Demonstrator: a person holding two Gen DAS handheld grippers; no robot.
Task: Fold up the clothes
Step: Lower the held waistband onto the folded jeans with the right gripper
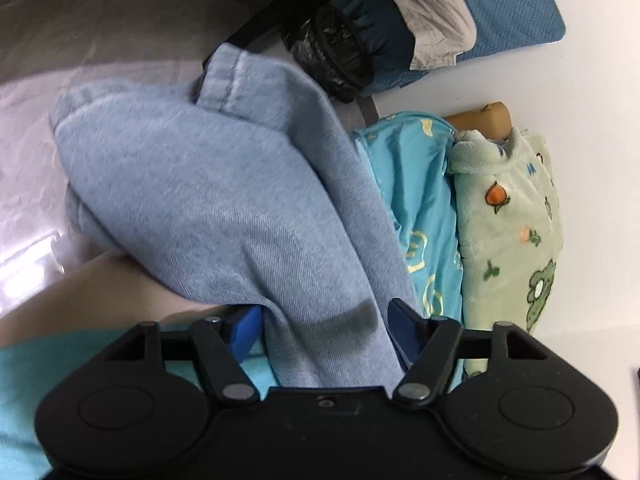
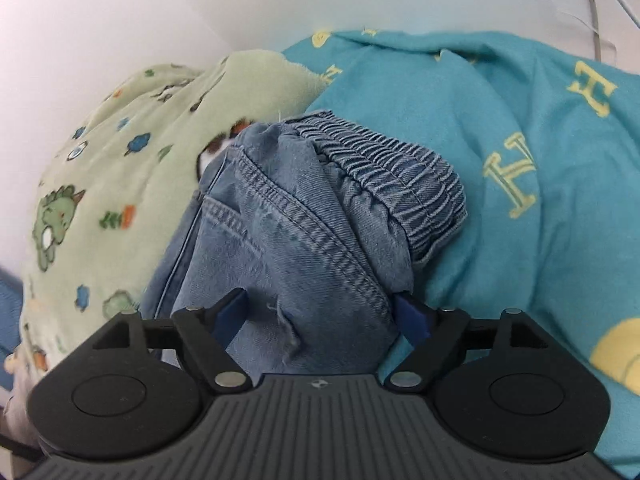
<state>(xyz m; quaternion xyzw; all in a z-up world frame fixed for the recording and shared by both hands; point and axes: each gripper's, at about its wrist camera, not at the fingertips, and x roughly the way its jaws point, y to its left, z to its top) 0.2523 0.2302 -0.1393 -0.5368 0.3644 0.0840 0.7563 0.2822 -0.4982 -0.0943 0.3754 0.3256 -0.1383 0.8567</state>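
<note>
A pair of light blue denim jeans fills both views. In the left wrist view the leg end point(image 1: 208, 192) bulges up and forward from my left gripper point(image 1: 326, 320), whose blue fingers are closed around the fabric. In the right wrist view the elastic waistband point(image 2: 384, 176) and a pocket seam rise from my right gripper point(image 2: 324, 312), whose blue fingers are also closed on the denim. The jeans hang over a turquoise letter-print cloth point(image 2: 520, 128) and a pale green dinosaur-print fleece point(image 2: 104, 168).
The turquoise cloth point(image 1: 416, 200) and green fleece point(image 1: 516, 232) lie on a white table point(image 1: 592, 80). Behind them are a blue quilted cloth point(image 1: 512, 4), a beige garment point(image 1: 432, 12), a black bin point(image 1: 332, 56) and a wooden roll point(image 1: 480, 118). White cables point(image 2: 596, 8) run at the far right.
</note>
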